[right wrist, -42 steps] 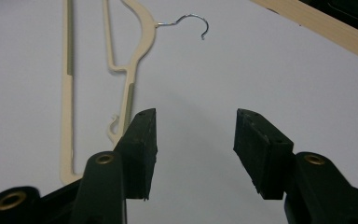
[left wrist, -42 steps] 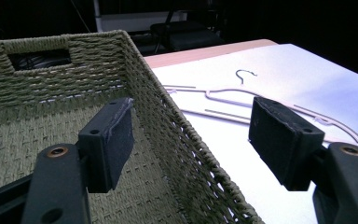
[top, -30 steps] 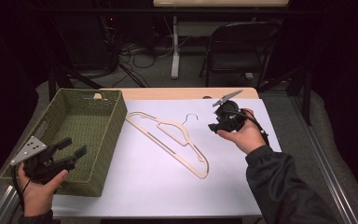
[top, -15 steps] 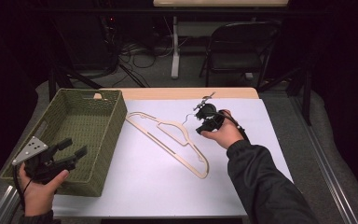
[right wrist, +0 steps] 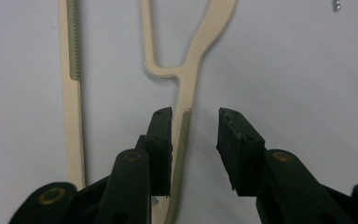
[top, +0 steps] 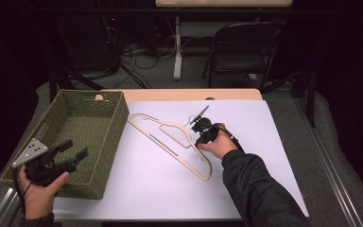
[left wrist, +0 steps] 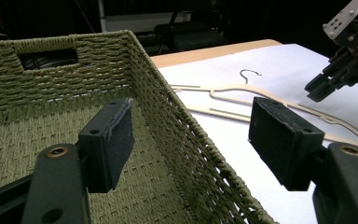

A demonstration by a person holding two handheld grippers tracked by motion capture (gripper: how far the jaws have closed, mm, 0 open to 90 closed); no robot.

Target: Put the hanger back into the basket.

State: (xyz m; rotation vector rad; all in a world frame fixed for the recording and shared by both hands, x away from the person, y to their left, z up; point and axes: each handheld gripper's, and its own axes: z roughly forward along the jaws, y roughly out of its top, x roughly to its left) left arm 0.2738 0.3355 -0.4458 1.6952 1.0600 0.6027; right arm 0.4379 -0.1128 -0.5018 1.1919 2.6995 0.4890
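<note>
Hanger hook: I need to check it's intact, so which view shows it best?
Left gripper view: the cream wooden hanger's thin metal hook curls clearly against the white sheet. The high view hides it near the right claw; the right gripper view shows its arms.

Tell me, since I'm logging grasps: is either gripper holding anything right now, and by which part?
Nothing is held. The right gripper is open, its jaws straddling one arm of the hanger without closing. The left gripper is open over the basket.
</note>
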